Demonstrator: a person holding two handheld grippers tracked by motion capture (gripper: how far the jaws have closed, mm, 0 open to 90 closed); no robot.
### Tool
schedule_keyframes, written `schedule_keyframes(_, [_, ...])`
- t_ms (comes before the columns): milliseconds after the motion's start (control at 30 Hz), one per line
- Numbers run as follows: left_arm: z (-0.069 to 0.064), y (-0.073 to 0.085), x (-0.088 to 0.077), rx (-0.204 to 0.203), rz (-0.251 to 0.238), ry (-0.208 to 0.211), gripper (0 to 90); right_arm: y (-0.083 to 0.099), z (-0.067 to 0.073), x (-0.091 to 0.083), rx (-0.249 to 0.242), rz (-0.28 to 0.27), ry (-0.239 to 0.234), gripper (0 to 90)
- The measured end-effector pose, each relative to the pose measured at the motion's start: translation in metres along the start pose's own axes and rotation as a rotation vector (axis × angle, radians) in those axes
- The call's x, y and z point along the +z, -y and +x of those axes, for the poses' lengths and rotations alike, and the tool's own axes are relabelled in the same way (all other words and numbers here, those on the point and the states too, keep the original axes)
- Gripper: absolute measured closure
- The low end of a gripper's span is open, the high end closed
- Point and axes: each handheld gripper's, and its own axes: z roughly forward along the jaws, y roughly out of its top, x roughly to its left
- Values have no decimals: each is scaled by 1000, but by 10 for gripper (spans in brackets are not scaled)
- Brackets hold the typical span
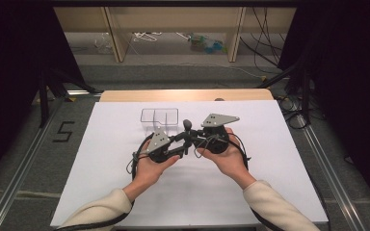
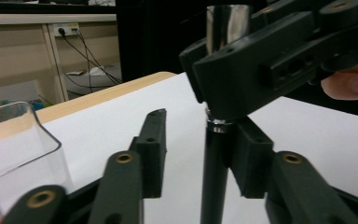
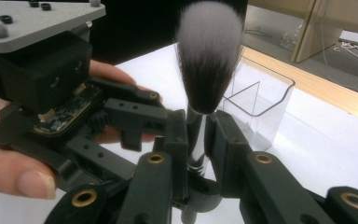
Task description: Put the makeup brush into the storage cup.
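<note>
Brush (image 3: 209,56) bristles fade from black to white above a silver ferrule; black claws (image 3: 196,140), clear box (image 3: 261,100), white surface (image 1: 101,159).

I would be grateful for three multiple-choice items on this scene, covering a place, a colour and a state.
1. The clear box stands: A on the white sheet; B on the floor; C in a hand.
2. The brush has bristles that are: A red; B black with white tips; C green.
3. The right gripper is: A open; B shut on the clear box; C shut on the brush.
Key: A, the high view shows it there; B, seen in the right gripper view; C, its jaws clamp the silver ferrule.
</note>
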Motion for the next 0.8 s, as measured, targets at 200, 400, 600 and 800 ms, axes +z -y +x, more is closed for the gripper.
schedule_keyframes(200, [-5,-2,1,41,-10,2,783,0,-1,0,15,-17,4,781])
schedule_keyframes(400, [-2,-3,0,33,-7,-6,786,1,-2,-2,21,-43,19,529])
schedule_keyframes(600, [3,-6,-4,34,-30,-25,786,1,-4,-9,30,-70,35,315])
schedule_keyframes(800, [9,-9,-8,33,-38,-46,786,1,-4,-21,37,-102,31,260])
